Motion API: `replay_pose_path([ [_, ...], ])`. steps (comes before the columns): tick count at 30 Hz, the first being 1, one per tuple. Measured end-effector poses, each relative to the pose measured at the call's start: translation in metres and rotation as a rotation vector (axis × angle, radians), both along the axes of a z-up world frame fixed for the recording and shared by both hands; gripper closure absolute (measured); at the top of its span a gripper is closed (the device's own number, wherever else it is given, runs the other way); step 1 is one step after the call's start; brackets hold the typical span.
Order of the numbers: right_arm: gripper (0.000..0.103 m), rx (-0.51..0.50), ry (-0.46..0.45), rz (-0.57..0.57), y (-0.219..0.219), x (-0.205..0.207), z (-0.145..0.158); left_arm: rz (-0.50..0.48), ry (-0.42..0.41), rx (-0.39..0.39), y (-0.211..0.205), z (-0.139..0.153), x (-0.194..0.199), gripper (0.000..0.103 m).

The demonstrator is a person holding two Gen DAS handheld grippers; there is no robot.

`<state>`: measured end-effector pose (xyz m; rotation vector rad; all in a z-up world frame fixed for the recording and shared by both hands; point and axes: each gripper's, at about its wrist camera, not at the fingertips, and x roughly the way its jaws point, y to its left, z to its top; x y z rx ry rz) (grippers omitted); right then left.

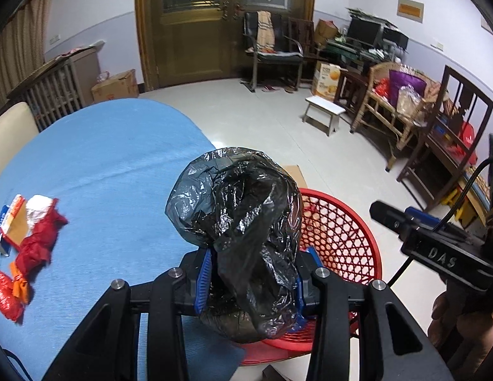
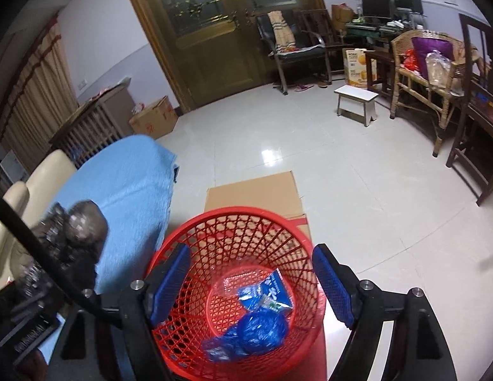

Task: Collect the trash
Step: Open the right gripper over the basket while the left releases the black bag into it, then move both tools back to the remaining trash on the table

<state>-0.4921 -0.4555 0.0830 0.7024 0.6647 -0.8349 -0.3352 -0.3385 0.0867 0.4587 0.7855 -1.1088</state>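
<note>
Room: tiled floor [image 2: 357,174] lies open across the middle of the right wrist view, up to the wooden double door [image 2: 214,38] at top centre; chairs, a wicker seat and a small white stool [image 2: 356,100] line the upper right edge.
Surface: blue-clothed, rounded [image 1: 97,158], filling the left half of the left wrist view; its curved edge runs down to just beside the basket, with bare cloth across its middle.
Cardboard sheet [image 2: 253,193]: flat on the floor, the basket standing on its near end.
Red basket [image 2: 237,231]: open mesh, lower centre of the right wrist view, close against the surface's edge; blue wrappers [image 2: 256,320] lie in its bottom.
Black bag [image 1: 243,222]: crumpled plastic, lower centre of the left wrist view, above the surface's edge and the basket's rim.
Left gripper [image 1: 251,282]: jaws nearly closed, pinching the black bag's bunched lower part.
Right gripper [image 2: 251,282]: jaws set wide, nothing between them, over the basket's mouth.
Loose trash [image 1: 30,241]: red, orange and white wrappers with a small box, lower left of the surface.
</note>
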Motion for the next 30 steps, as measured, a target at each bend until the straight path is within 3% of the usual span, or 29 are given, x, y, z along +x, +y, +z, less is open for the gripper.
replay_pose_path([
  [2,0.021,0.005,-0.005,-0.016,-0.003,-0.006,0.000,-0.019,0.017,0.012,-0.006,-0.005,-0.004,0.059],
  [3,0.021,0.007,-0.007,-0.023,-0.006,-0.009,0.000,-0.028,0.026,0.016,-0.010,-0.006,-0.005,0.054],
  [4,0.021,0.008,-0.008,-0.031,-0.007,-0.012,0.000,-0.033,0.035,0.022,-0.014,-0.007,-0.006,0.038],
  [6,0.021,0.011,-0.010,-0.044,-0.010,-0.017,-0.001,-0.040,0.047,0.030,-0.021,-0.011,-0.009,0.025],
  [10,0.021,0.017,-0.015,-0.067,-0.014,-0.026,-0.002,-0.086,0.074,0.051,-0.030,-0.016,-0.016,0.024],
  [14,0.021,0.019,-0.014,-0.074,-0.016,-0.029,-0.004,-0.061,0.067,0.044,-0.018,-0.012,-0.006,0.024],
  [20,0.021,0.025,-0.004,-0.039,-0.011,-0.015,-0.006,0.062,0.075,-0.001,0.018,0.002,0.032,0.024],
  [30,0.022,0.007,0.022,0.102,0.025,0.042,0.000,0.289,0.090,-0.041,0.107,0.003,0.099,0.024],
])
